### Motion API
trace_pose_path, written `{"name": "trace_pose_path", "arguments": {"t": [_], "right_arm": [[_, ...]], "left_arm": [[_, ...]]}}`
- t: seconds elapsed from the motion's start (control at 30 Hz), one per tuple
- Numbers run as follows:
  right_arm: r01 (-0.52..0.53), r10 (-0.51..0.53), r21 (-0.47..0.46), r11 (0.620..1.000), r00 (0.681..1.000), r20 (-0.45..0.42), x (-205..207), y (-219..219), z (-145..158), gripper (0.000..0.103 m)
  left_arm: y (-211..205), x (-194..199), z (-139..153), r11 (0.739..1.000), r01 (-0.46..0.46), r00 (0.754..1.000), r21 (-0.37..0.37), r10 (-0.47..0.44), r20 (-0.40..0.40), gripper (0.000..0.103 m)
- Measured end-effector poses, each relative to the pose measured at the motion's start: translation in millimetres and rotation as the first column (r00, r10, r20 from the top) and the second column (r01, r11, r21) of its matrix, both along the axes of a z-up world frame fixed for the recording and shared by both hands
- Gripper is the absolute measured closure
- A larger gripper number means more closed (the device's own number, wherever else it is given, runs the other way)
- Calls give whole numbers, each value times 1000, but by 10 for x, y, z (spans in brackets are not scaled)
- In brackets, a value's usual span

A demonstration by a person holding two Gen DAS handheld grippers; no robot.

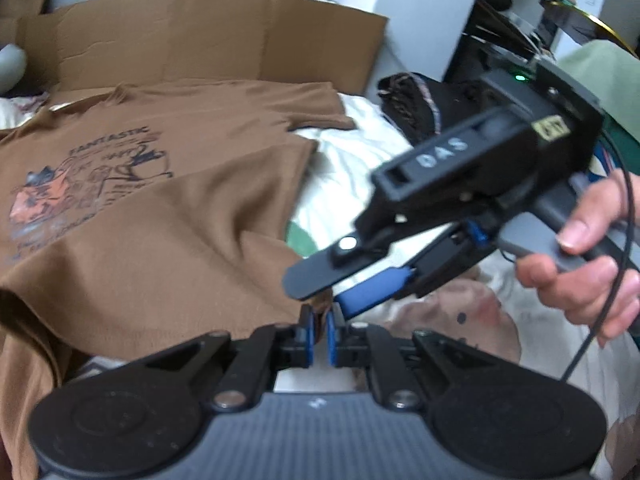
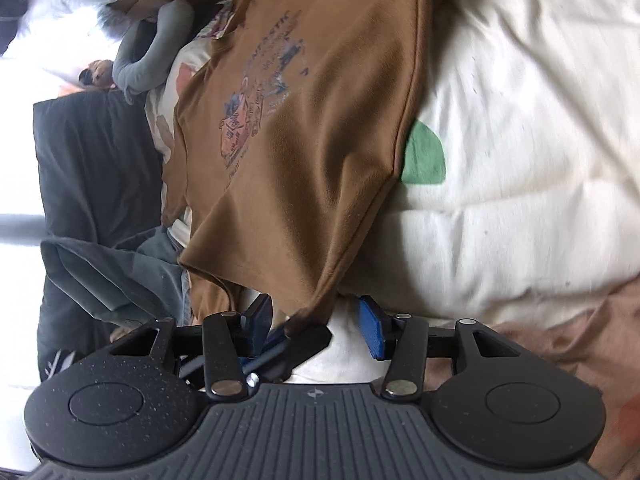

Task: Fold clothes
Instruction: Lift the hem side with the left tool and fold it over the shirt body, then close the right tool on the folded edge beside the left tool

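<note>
Bed: white quilt [image 2: 520, 140] with green patches, cardboard [image 1: 208, 36] behind.
T-shirt [image 1: 168, 216]: brown, printed chest graphic, spread on the quilt, near corner lifted.
Left tool [image 1: 319, 338]: blue pads nearly together, pinching the T-shirt's hem corner.
Right tool [image 2: 316, 320]: jaws parted around the same corner, not pressing it; held by a hand [image 1: 592, 252].

Left gripper [image 1: 319, 334] jaws pinched shut, right gripper [image 2: 316, 324] jaws apart

Brown T-shirt [image 1: 168, 208], blue-orange print; cream quilt [image 2: 520, 160], green patches; blue claw pads [image 1: 307, 334].
</note>
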State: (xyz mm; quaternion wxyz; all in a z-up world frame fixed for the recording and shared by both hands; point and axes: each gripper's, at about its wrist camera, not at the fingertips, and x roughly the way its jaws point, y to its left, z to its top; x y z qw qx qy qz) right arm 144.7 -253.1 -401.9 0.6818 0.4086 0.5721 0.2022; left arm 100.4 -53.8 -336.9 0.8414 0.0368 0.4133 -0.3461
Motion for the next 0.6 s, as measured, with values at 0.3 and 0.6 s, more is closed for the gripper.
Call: {"name": "trace_pose_path", "arguments": {"t": [0.3,0.6], "right_arm": [[59,-55,28,998,993,-100,-87,-42,-127,82],[160,-155,12,987,970,-189,-199,-225,-141,91]], "left_arm": [[-139,-125,16,999,30,999,21,-30,18,97],[-501,-375,111,972,156,969,173,-184,162,98]]}}
